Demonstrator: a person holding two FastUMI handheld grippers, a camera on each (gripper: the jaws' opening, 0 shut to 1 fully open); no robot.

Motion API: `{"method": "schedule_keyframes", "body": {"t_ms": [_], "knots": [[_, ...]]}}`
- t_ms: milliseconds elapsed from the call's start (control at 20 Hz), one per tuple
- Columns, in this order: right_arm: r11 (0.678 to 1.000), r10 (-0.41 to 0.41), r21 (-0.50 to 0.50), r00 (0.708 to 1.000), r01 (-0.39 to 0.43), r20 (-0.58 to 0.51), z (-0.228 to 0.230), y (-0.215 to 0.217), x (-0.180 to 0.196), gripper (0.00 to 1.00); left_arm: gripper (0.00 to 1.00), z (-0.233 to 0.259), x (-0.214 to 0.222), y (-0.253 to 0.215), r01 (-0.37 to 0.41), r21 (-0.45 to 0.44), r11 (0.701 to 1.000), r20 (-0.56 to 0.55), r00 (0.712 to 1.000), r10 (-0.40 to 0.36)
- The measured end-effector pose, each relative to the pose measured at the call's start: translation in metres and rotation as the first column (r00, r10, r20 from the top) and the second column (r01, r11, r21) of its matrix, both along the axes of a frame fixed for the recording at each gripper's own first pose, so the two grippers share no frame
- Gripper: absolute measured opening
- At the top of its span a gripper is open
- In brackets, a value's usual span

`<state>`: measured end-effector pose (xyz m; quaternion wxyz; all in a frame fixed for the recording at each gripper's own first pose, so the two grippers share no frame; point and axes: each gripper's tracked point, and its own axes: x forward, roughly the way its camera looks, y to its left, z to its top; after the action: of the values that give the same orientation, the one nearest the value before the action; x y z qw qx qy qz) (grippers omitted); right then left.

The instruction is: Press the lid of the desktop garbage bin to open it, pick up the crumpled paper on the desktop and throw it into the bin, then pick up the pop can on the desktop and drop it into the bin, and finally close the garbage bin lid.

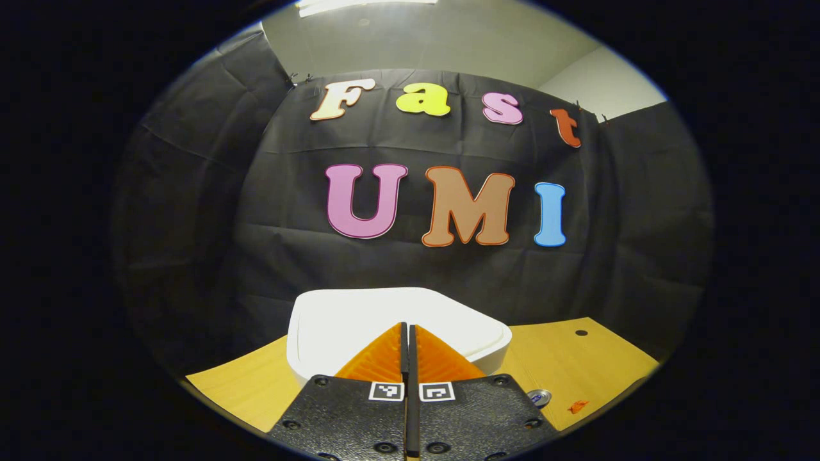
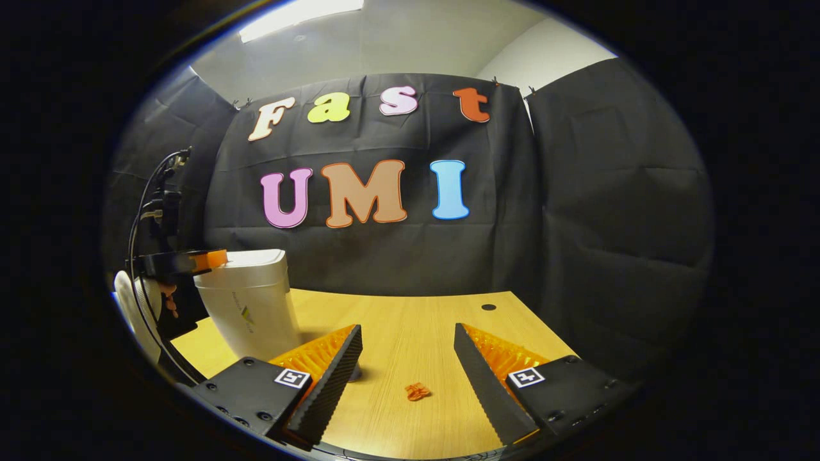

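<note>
A: In the left gripper view, how do the tongs stand?
B: The left gripper (image 1: 408,333) has its fingers pressed together with nothing between them, tips over the white lid (image 1: 359,320) of the garbage bin — whether they touch it I cannot tell. The lid lies flat, closed. The bin sits on the wooden desktop (image 1: 576,358).
A: And the pop can?
B: Its top (image 1: 540,397) peeps out just right of the gripper body, low on the desk. A small orange scrap (image 1: 578,406) lies beside it.
A: Now the right gripper view.
B: The right gripper (image 2: 408,342) is spread wide, empty, hovering above the desk. The same orange scrap (image 2: 417,390) lies on the wood between its fingers, nearer the camera than the tips. The garbage bin (image 2: 250,307) stands to the left — the left gripper (image 2: 208,259) rests at its top edge.
</note>
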<state>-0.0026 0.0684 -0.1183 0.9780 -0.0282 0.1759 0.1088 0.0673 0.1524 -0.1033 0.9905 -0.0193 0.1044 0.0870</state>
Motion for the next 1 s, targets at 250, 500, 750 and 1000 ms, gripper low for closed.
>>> {"method": "schedule_keyframes", "body": {"t_ms": [250,500,750,1000], "knots": [[1.0,0.016,0.017,1.0,-0.016,0.022,0.003,0.002,0.004,0.96,0.0,0.014,0.009,-0.003,0.023,0.17,0.985,0.009,1.0,-0.025],[1.0,0.015,0.014,1.0,-0.015,-0.001,-0.008,-0.004,0.005,0.96,0.0,0.054,0.008,-0.014,0.031,0.147,0.989,0.098,0.994,-0.046],[1.0,0.013,0.011,0.999,-0.013,-0.044,-0.033,-0.005,0.02,0.96,0.0,0.066,-0.015,-0.038,0.092,0.107,0.99,0.126,0.986,-0.106],[0.999,0.031,-0.022,0.992,-0.034,-0.118,-0.082,0.0,0.04,0.96,0.0,0.048,-0.049,-0.064,0.154,0.072,0.985,0.116,0.98,-0.162]]}}
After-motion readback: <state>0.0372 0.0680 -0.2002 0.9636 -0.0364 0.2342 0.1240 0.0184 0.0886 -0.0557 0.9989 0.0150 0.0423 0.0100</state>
